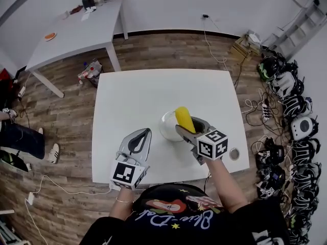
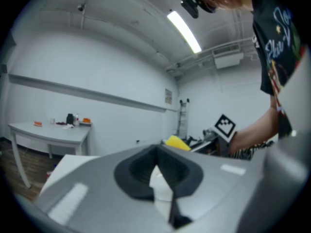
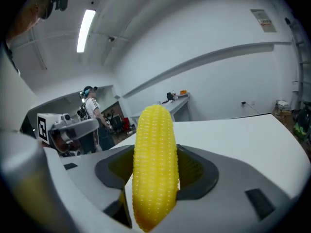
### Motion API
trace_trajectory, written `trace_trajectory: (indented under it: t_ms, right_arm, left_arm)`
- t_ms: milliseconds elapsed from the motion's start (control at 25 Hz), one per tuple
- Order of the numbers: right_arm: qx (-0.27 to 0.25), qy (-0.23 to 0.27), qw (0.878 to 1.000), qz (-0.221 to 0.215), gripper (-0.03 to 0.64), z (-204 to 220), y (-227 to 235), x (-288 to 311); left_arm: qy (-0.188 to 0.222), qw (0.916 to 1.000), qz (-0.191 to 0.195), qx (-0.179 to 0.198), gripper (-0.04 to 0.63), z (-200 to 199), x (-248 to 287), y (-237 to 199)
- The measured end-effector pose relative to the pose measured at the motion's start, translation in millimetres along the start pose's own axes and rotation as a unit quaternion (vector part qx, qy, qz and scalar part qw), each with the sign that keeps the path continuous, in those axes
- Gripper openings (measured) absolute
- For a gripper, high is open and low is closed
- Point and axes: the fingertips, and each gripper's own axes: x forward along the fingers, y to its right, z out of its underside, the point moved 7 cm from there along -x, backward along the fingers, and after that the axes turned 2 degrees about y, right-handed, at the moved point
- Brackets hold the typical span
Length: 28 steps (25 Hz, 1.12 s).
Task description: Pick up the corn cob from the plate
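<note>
- Near left, over the white table [image 1: 133, 93]: left gripper [image 1: 147, 131], jaw tips pressed together on nothing.
- Near right: right gripper [image 1: 191, 124], clenched on the corn cob [image 1: 183, 117], with pads against both its sides and its yellow tip pointing away.
- Just left of that grip: white plate [image 1: 165, 127], with the cob over its right rim; cannot tell whether touching.
- Far left: second table [image 1: 76, 32], bearing a small orange dish [image 1: 50, 35].

Yellow corn cob [image 3: 154, 164], gripped in right tongs [image 1: 193, 126], over white plate [image 1: 166, 129]
</note>
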Motion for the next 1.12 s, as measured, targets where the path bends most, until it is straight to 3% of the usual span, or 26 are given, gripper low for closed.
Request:
trace_trajectory:
  t_ms: [160,320,640,1120]
  right_arm:
    - [0.019,0.066,0.998,-0.006,0.256,-15.1,-10.0,-36.5]
    - [0.018,0.092,0.996,0.003,0.256,-17.7,-9.2,-63.0]
    - [0.030,0.086,0.996,-0.019,0.256,-10.4,-9.8,-77.2]
    - [0.024,0.073,0.997,-0.019,0.256,-5.0,-15.3,-72.1]
  left_arm:
    - [0.008,0.9999,-0.008,0.011,-0.009,-2.8,1.0,5.9]
    - [0.010,0.9998,-0.003,0.017,-0.009,-7.9,4.4,21.2]
    - [0.001,0.9990,0.003,0.044,-0.009,-11.0,7.5,32.7]
    - [0.006,0.9997,0.002,0.024,-0.009,-9.7,-1.8,30.5]
